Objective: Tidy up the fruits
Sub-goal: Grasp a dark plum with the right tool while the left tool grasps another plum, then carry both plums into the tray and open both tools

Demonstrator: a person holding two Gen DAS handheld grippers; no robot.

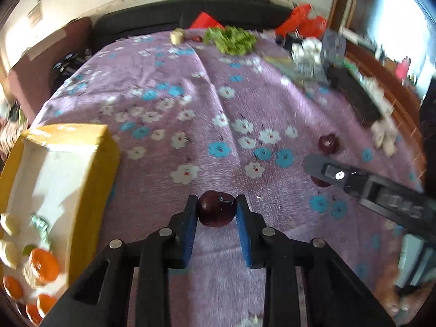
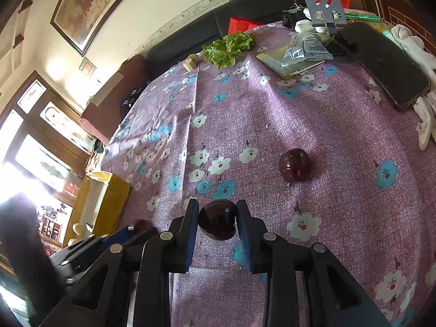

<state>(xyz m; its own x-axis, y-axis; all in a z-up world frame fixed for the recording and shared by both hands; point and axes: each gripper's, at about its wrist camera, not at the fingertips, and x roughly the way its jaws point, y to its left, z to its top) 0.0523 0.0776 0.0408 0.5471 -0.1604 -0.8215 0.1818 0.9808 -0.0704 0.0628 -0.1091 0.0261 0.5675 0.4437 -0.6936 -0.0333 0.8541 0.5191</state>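
Note:
My left gripper (image 1: 217,207) is shut on a dark red plum (image 1: 216,208) just above the purple flowered tablecloth (image 1: 190,103). My right gripper (image 2: 217,212) is shut on a second dark plum (image 2: 218,223). A third plum (image 2: 294,168) lies loose on the cloth ahead and right of it; it also shows in the left wrist view (image 1: 329,143). The yellow box (image 1: 73,179) with a white inside stands at the left and holds orange fruits (image 1: 43,265) and pale pieces. It also shows in the right wrist view (image 2: 100,196).
Green lettuce (image 2: 229,47) and a pale block (image 2: 190,62) lie at the far edge. A black phone (image 2: 381,65), plastic bags (image 2: 305,47), a metal spatula (image 2: 323,2) and white cloth (image 2: 425,114) crowd the far right. A dark sofa stands behind the table.

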